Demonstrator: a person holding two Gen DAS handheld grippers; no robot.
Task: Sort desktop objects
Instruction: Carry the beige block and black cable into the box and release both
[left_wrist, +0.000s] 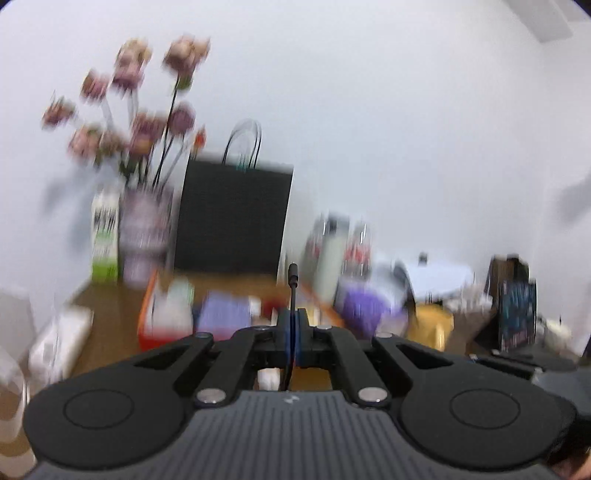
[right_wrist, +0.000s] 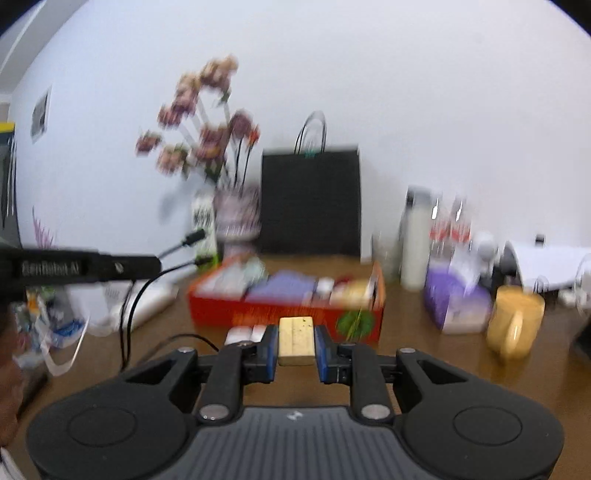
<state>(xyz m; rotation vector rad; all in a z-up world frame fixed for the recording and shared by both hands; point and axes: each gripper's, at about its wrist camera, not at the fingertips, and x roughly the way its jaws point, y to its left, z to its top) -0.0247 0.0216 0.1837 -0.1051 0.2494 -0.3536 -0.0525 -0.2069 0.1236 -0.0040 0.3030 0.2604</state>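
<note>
My left gripper (left_wrist: 293, 328) is shut on a thin black cable (left_wrist: 293, 295) whose plug end sticks up above the fingers. It shows at the left of the right wrist view (right_wrist: 88, 266), cable plug (right_wrist: 194, 236) pointing right. My right gripper (right_wrist: 296, 341) is shut on a pale yellow eraser-like block (right_wrist: 295, 341), held above the wooden desk (right_wrist: 424, 354) in front of the red box (right_wrist: 284, 314). The red box (left_wrist: 147, 332) holds several small items, among them a purple pack (right_wrist: 282, 286). Both views are blurred.
A black paper bag (right_wrist: 310, 199) and a vase of dried flowers (right_wrist: 238, 218) stand at the back wall. A white bottle (right_wrist: 415, 240), a purple tissue pack (right_wrist: 456, 306) and a yellow mug (right_wrist: 515, 321) stand to the right. A white power strip (left_wrist: 59, 339) lies left.
</note>
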